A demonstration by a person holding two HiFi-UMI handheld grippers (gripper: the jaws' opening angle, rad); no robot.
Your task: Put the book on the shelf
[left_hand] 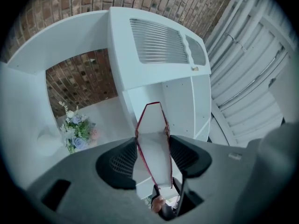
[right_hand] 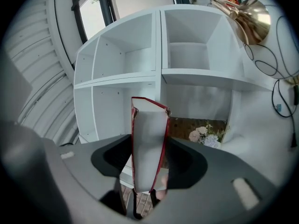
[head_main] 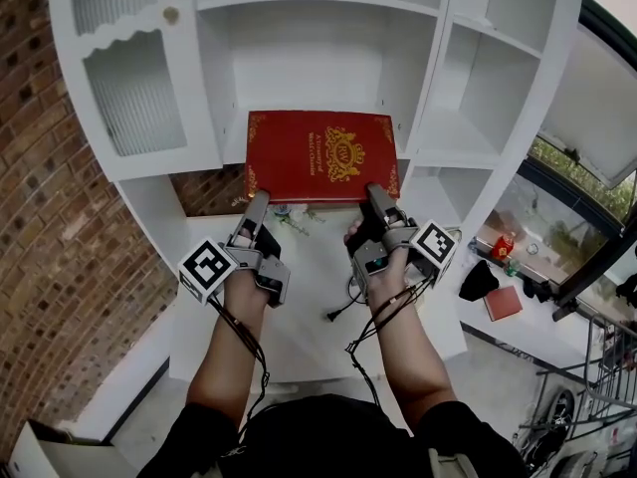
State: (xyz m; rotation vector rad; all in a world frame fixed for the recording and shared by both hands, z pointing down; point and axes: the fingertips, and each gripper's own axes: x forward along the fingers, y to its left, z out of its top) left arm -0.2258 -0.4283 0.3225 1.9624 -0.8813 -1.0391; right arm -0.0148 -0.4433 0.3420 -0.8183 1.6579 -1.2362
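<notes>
Book (head_main: pixel 320 155) is clamped at its near edge by both the left gripper (head_main: pixel 258 203) and the right gripper (head_main: pixel 376 197). It is level at the mouth of the shelf's (head_main: pixel 311 60) middle bay. Judged about halfway: push in, set down and release remain.

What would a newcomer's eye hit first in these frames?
The red book with its gold crest sits at the centre of the head view, held flat, with the left gripper and right gripper each clamped on a near corner. Behind it rises the white shelf unit. A brick wall runs along the left, and a small bunch of flowers sits in the niche beneath.
</notes>
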